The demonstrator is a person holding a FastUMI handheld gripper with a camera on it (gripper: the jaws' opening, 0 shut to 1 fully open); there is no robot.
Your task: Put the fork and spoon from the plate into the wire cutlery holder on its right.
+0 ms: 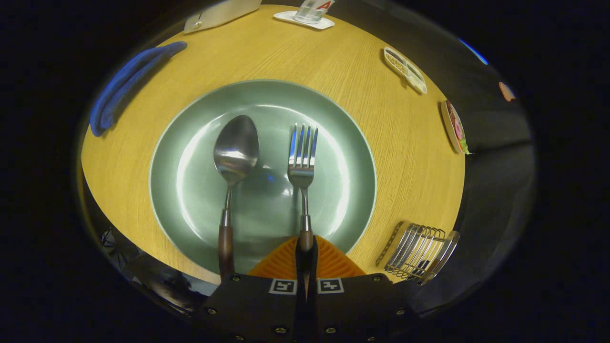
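Green plate (352,143) is carrying the spoon (235,152) on the left and fork (302,162); jaws are clamping the fork's handle, with the wire cutlery holder (419,252) sitting on the table (405,138) to the right.

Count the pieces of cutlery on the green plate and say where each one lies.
2. The spoon lies on the plate, off to the left of the fingers. The fork lies beside it, its handle clamped between the gripper fingers.
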